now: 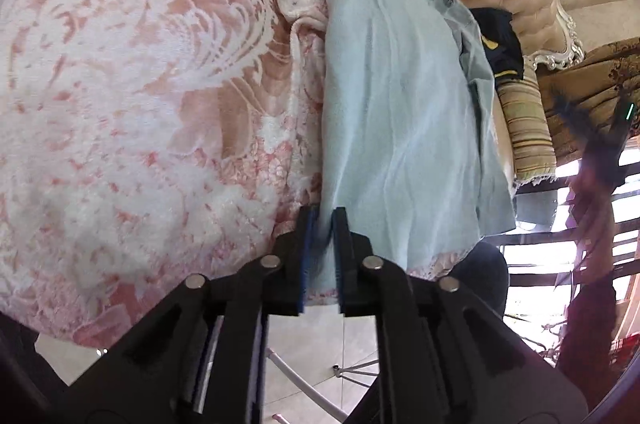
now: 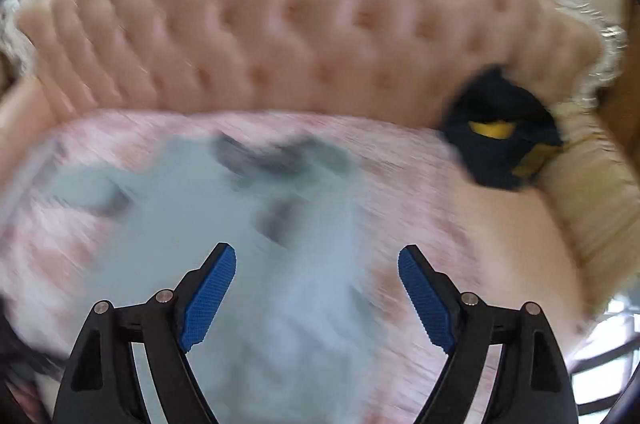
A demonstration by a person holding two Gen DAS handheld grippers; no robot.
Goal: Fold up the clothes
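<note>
A pale blue garment (image 1: 400, 111) lies stretched over the pink patterned sofa cover (image 1: 120, 83). My left gripper (image 1: 324, 220) is shut on the garment's near edge, with the cloth pinched between the blue pads. The right wrist view is motion-blurred. There the same pale blue garment (image 2: 240, 224) lies rumpled on the pink cover (image 2: 420, 175), and my right gripper (image 2: 316, 256) hangs open above it with nothing between its fingers. A dark navy garment with yellow marks (image 2: 504, 131) sits bunched in the sofa's right corner.
The tufted peach sofa back (image 2: 300, 23) rises behind the seat. A striped bolster cushion (image 1: 524, 127) lies by the navy garment (image 1: 504, 47). Tiled floor (image 1: 320, 352) shows below the seat edge, and window bars (image 1: 560, 256) stand at the right.
</note>
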